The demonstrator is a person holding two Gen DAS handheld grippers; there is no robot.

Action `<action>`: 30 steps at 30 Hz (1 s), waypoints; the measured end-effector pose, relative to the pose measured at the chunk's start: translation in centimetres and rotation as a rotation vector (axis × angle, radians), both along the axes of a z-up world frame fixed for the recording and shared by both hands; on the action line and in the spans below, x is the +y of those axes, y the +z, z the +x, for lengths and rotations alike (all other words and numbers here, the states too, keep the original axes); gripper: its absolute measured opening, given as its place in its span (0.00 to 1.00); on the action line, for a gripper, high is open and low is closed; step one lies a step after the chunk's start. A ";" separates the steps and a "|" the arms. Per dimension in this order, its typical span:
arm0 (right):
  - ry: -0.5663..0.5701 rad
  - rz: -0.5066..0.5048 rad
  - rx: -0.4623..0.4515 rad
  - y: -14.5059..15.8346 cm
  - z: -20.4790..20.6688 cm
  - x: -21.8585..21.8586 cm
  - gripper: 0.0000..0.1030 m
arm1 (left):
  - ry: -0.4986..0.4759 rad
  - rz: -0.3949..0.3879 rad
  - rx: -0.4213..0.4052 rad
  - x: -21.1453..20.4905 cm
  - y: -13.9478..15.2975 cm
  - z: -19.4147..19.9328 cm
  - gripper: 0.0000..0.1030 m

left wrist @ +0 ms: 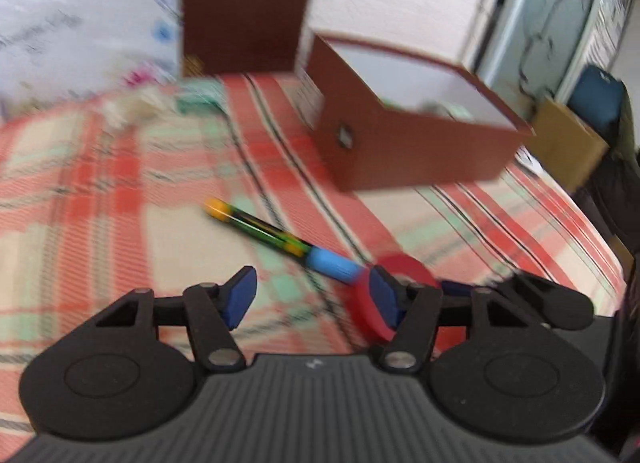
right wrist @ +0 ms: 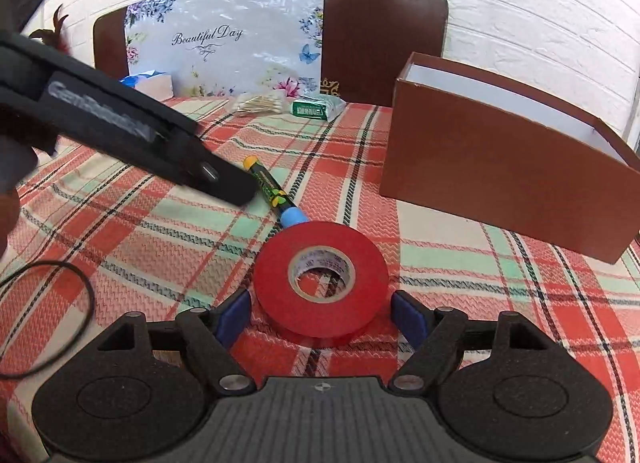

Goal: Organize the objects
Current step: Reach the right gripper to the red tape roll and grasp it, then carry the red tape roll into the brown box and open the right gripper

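Red tape roll (right wrist: 321, 287) lies flat, pen (right wrist: 273, 193) pointing at it.

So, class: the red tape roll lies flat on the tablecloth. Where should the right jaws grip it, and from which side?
Grip the red tape roll across its outer rim, coming from the near side where the right gripper already straddles it. Lying flat, its round wall offers opposite faces; the marker crowds the far side.
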State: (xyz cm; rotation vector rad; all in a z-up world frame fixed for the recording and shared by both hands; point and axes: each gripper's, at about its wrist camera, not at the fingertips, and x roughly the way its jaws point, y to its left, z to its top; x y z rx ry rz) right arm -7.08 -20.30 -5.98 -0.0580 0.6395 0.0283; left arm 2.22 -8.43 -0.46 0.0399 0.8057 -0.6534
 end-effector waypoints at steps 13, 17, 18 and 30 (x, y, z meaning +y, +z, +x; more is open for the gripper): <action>0.032 0.045 -0.087 0.6 -0.6 -0.9 0.68 | -0.053 0.038 0.106 -4.1 -0.9 0.0 0.35; 0.006 -0.013 -0.233 3.4 -0.6 -1.7 0.68 | -0.063 -0.017 0.023 -4.9 3.2 0.7 0.35; -0.004 -0.024 -0.261 4.1 -0.2 -2.1 0.68 | -0.066 -0.024 -0.002 -5.5 4.1 1.0 0.35; -0.106 -0.031 -0.352 7.5 6.6 -8.6 0.68 | -0.106 0.019 -0.152 -14.0 8.5 7.1 0.35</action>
